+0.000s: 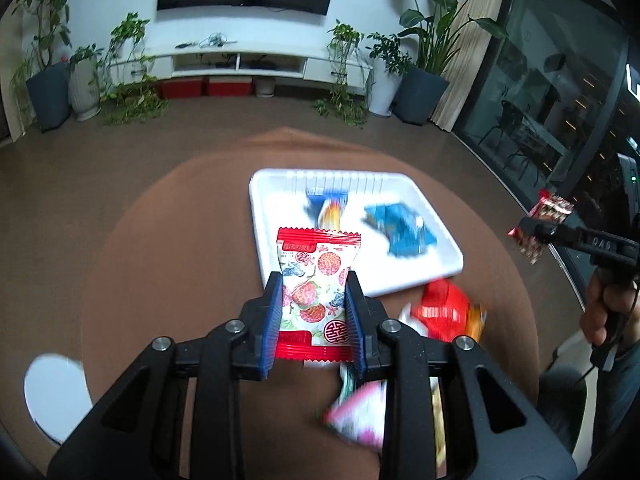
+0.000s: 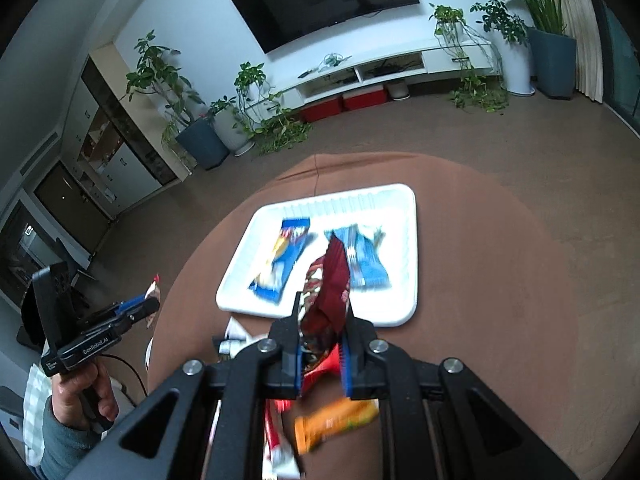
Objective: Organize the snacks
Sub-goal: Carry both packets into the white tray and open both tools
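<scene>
Loose snacks [image 2: 334,424] beside white tray [image 2: 408,272]

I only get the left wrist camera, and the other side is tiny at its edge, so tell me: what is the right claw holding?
Observer: The right claw is shut on a dark red packet, crumpled and standing up between its fingers.
Operator: My left claw has the strawberry-print packet. Where does the other one line up with the tray?
Observer: In the right wrist view it points at the gap between the blue-and-yellow packet and the blue packet in the white tray.
Operator: Is anything lying underneath it?
Observer: An orange packet, blurred, lies on the brown table below that claw.
</scene>
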The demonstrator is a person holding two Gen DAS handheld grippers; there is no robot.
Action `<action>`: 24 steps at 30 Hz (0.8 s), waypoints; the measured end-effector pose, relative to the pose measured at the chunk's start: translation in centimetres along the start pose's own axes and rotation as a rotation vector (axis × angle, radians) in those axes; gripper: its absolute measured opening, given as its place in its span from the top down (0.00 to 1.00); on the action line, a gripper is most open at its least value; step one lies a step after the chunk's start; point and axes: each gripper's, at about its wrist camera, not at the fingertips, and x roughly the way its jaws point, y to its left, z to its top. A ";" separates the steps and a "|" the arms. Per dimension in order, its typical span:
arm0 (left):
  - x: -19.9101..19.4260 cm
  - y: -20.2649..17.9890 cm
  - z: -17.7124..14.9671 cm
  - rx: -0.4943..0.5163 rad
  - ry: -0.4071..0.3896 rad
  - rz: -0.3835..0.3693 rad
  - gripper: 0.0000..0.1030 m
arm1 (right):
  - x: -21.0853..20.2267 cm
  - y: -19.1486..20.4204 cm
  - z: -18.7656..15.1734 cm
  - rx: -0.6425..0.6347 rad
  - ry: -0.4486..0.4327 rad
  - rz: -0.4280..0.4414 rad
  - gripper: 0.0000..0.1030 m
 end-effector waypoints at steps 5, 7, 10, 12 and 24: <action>4.1 0.4 5.3 -0.006 0.014 0.006 0.74 | 4.3 1.0 2.8 -0.024 0.059 0.019 0.86; 6.4 0.4 6.8 0.008 0.037 0.021 0.74 | 6.5 1.3 3.4 -0.024 0.099 0.035 0.86; 10.0 0.6 7.6 0.017 0.097 0.045 0.74 | 10.2 1.8 4.0 -0.034 0.166 0.031 0.86; 12.2 0.7 7.4 0.019 0.132 0.054 0.74 | 12.1 2.1 3.8 -0.046 0.206 0.017 0.86; 19.3 -0.3 3.6 0.042 0.214 0.080 0.73 | 18.2 1.3 2.2 -0.045 0.314 -0.035 0.84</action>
